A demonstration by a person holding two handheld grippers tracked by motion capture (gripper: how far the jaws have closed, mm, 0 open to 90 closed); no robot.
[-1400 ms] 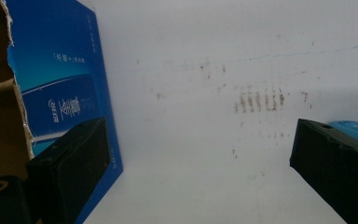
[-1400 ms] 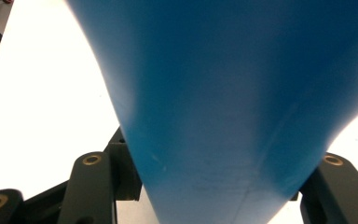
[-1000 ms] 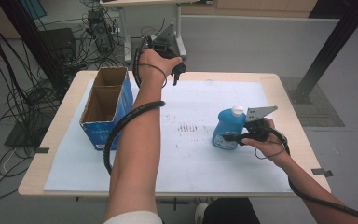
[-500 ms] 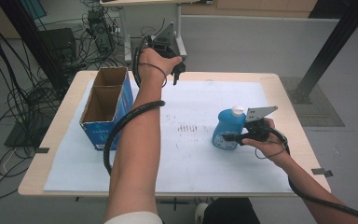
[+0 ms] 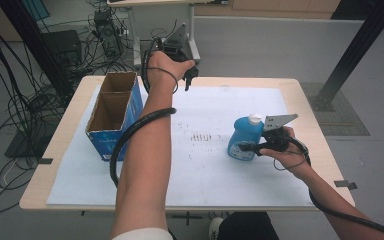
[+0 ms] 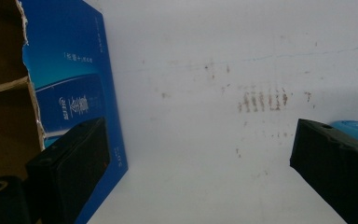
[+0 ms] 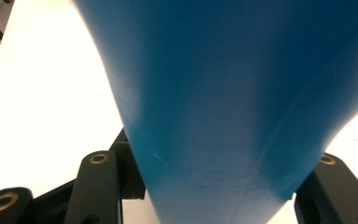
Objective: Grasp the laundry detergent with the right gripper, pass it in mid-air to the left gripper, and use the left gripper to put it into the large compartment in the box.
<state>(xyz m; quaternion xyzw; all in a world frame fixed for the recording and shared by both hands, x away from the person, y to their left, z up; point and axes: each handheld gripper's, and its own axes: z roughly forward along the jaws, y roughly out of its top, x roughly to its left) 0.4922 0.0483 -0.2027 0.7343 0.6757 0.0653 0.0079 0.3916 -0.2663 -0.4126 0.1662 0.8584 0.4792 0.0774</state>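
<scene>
A blue plastic bottle (image 5: 245, 137) with a white cap stands upright on the white sheet at the table's right. My right gripper (image 5: 252, 146) is shut on its lower body from the right side. In the right gripper view the bottle's blue wall (image 7: 223, 93) sits tight between both jaws of the right gripper (image 7: 212, 186). My left gripper (image 5: 185, 75) hangs above the table's far edge, jaws pointing down. The left gripper (image 6: 198, 140) is open wide with nothing between its jaws, and an edge of the bottle (image 6: 354, 128) peeks past the right jaw.
An open blue cardboard box (image 5: 112, 112), split into two compartments, stands at the table's left; its blue side (image 6: 70, 84) is near the left jaw. Brown smudges (image 5: 202, 136) mark the white sheet (image 5: 220, 170). Cables and equipment lie on the floor at far left.
</scene>
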